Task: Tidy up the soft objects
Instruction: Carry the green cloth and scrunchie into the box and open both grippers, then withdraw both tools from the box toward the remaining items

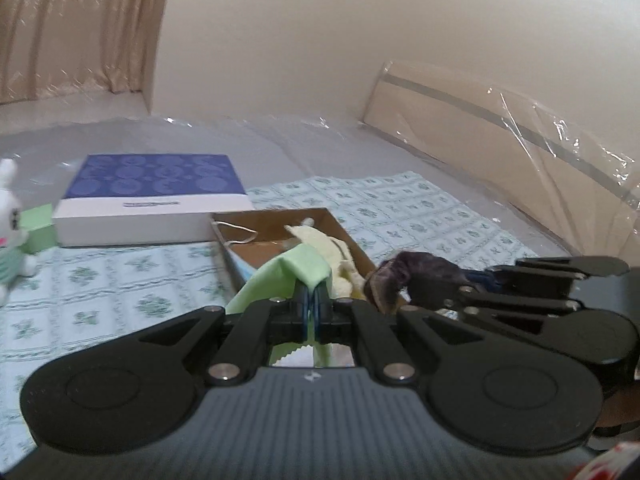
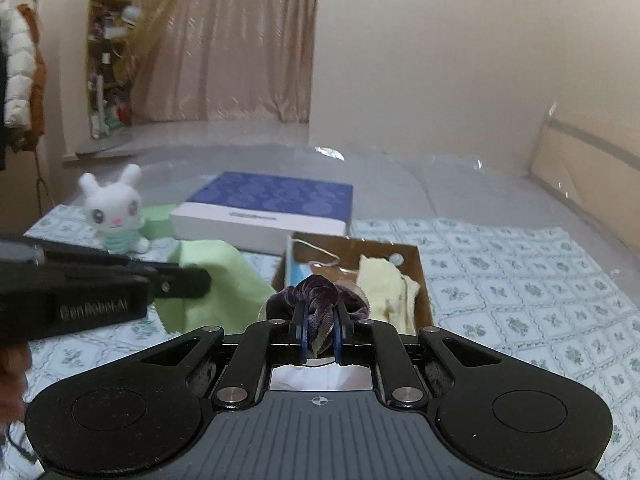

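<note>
My left gripper [image 1: 311, 300] is shut on a light green cloth [image 1: 280, 276] and holds it just in front of an open brown cardboard box [image 1: 340, 226]. The cloth also shows in the right wrist view [image 2: 216, 280], with the left gripper [image 2: 192, 280] on it. My right gripper [image 2: 319, 320] is shut on a dark purple velvet scrunchie [image 2: 316, 296] near the box's [image 2: 420, 272] front edge. The scrunchie [image 1: 404, 276] hangs beside the box in the left wrist view. A pale yellow cloth [image 2: 384, 284] lies inside the box, with a white string [image 2: 320, 252].
A blue-and-white flat box [image 2: 268, 208] lies behind the cardboard box. A white plush rabbit [image 2: 114, 208] stands at the left by a green block [image 2: 156, 222]. A floral patterned mat [image 2: 520, 280] covers the plastic-wrapped bed. A wrapped headboard [image 1: 500, 152] runs along the right.
</note>
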Motion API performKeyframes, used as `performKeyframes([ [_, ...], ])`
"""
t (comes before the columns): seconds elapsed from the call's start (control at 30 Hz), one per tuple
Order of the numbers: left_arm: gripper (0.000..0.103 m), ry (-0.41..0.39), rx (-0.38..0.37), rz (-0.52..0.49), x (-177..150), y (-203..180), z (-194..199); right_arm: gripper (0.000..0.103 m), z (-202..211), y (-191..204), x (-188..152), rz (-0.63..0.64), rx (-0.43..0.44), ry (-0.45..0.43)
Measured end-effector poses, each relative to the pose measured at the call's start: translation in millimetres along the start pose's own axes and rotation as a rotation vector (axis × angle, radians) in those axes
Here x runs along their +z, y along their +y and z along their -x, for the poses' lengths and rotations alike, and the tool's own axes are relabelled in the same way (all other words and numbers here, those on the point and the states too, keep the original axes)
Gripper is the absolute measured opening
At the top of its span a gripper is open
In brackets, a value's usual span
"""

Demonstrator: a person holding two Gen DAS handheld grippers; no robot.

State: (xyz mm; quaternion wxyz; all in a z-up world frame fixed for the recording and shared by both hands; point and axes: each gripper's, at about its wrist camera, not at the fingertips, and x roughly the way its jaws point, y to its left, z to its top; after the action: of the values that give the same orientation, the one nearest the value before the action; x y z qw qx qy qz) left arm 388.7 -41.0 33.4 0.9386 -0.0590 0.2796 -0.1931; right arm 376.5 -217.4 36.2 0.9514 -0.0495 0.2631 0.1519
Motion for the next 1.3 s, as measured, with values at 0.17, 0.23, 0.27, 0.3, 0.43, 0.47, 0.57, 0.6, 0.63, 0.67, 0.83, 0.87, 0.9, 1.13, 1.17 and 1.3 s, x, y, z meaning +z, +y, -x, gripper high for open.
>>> performKeyframes([
  [0.17,0.003,0.066,-0.029,0.028,3.8,2.8,-41.7,0.012,-29.5,-16.2,18.0,-0.008,-0.03,0.076],
  [0.23,0.003,0.088,-0.038,0.039,3.7,4.6,-55.5,0.019,-38.8,-25.1,24.3,-0.029,-0.016,0.097],
  [0.27,0.003,0.098,-0.042,0.046,2.8,5.8,-60.0,0.028,-41.2,-29.8,27.2,-0.039,-0.016,0.106],
  [0.3,0.003,0.106,-0.049,0.05,2.0,6.2,-65.2,0.038,-41.8,-33.3,29.4,-0.045,-0.015,0.1],
  [0.43,0.003,0.127,-0.055,0.056,-1.5,5.4,-78.8,0.043,-36.6,-42.7,32.7,-0.053,-0.021,0.07],
  [0.47,0.003,0.132,-0.058,0.055,-2.8,4.5,-81.9,0.043,-36.3,-45.2,32.5,-0.06,-0.022,0.072],
  [0.57,0.006,0.142,-0.073,0.045,-4.3,1.7,-88.9,0.043,-34.7,-52.0,28.6,-0.076,-0.028,0.071],
  [0.6,0.015,0.145,-0.073,0.038,-4.5,0.6,-90.9,0.043,-33.6,-53.7,27.4,-0.078,-0.03,0.069],
  [0.63,0.022,0.152,-0.073,0.031,-4.4,-1.1,-93.2,0.043,-32.8,-55.2,26.1,-0.081,-0.03,0.068],
  [0.67,0.029,0.159,-0.07,0.026,-4.0,-2.5,-95.2,0.043,-32.0,-56.6,25.1,-0.082,-0.028,0.067],
  [0.83,0.033,0.169,-0.041,0.004,-5.7,-4.5,-93.1,0.043,-27.5,-57.2,22.4,-0.067,-0.024,0.058],
  [0.87,0.033,0.168,-0.037,0.005,-6.0,-3.4,-90.7,0.043,-25.6,-56.7,21.6,-0.065,-0.022,0.053],
  [0.9,0.033,0.166,-0.034,0.007,-6.0,-2.4,-87.4,0.043,-22.7,-56.6,21.0,-0.064,-0.019,0.047],
  [1.13,0.033,0.13,-0.009,0.007,-8.3,6.1,-49.5,0.043,10.3,-50.5,11.3,-0.052,0.021,-0.013],
  [1.17,0.033,0.124,-0.006,0.007,-8.7,7.3,-43.6,0.043,16.2,-48.8,9.4,-0.051,0.026,-0.022],
  [1.3,0.033,0.118,0.016,0.009,-14.8,12.9,-21.3,0.043,43.6,-40.9,-1.7,-0.041,0.067,-0.081],
])
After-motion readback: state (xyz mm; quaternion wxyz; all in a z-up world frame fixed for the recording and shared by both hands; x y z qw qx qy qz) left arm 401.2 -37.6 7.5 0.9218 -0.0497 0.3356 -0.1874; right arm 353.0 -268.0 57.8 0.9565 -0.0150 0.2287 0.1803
